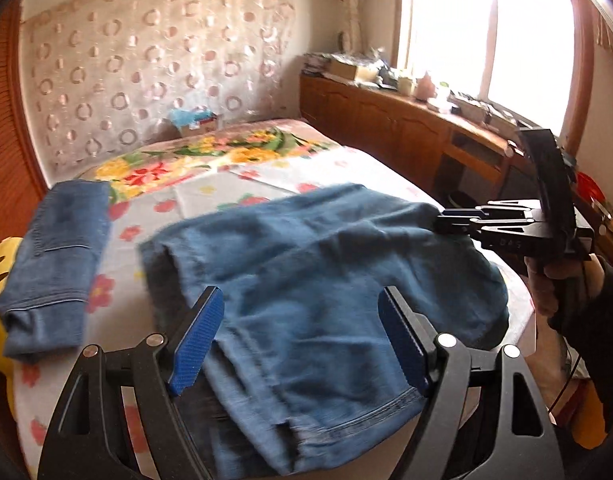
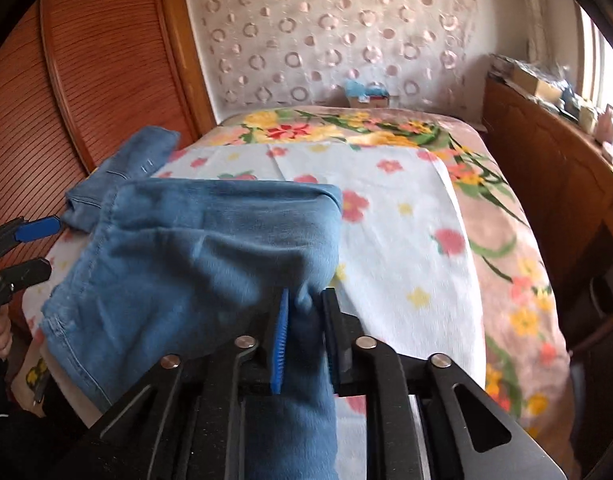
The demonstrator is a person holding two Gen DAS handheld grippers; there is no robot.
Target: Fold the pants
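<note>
The blue denim pants (image 1: 306, 240) lie folded over on the floral bed sheet (image 1: 234, 184), hem end nearest me. My left gripper (image 1: 301, 296) hovers over that hem end, wide open, its blue pads (image 1: 196, 340) clear of the cloth. My right gripper (image 2: 306, 294) is at the right edge of the pants (image 2: 194, 240). Its jaws stand narrowly parted and a bunched fold of denim runs loosely through the gap. The left wrist view shows the right gripper (image 1: 440, 220) from the side, in a person's hand, touching the fabric edge. The left gripper (image 2: 34, 248) appears at the right wrist view's left edge.
A second, folded pair of jeans (image 1: 54, 256) lies at the bed's left side, beside a wooden slatted wardrobe (image 2: 86, 60). A wooden cabinet (image 1: 386, 120) with clutter runs under the window on the right. A small box (image 1: 196, 122) sits at the bed's head.
</note>
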